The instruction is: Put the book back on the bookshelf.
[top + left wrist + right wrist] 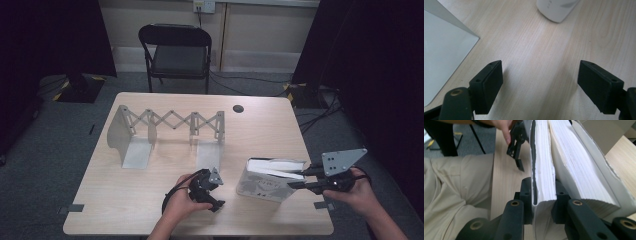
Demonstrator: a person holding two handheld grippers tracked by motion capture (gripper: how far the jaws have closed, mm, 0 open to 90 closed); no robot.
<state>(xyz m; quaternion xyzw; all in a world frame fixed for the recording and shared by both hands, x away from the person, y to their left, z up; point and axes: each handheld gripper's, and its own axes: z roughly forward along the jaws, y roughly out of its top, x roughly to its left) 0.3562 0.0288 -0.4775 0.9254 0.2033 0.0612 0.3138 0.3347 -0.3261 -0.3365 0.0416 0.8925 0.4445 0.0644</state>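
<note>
Right gripper clamps the book at 4 o'clock, keeping it upright. Left gripper, at 6 o'clock, jaws released, grasps nothing. Expandable rack waits at 11 o'clock.

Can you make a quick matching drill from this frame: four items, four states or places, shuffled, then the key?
Items
1. left gripper
2. right gripper
3. expanding rack
4. folding chair

States or places
A. beyond the table's far edge
B. jaws apart over bare tabletop
C. stretched out on the table's far left half
D. jaws shut on part of the book

Pairs: 1-B, 2-D, 3-C, 4-A
</note>
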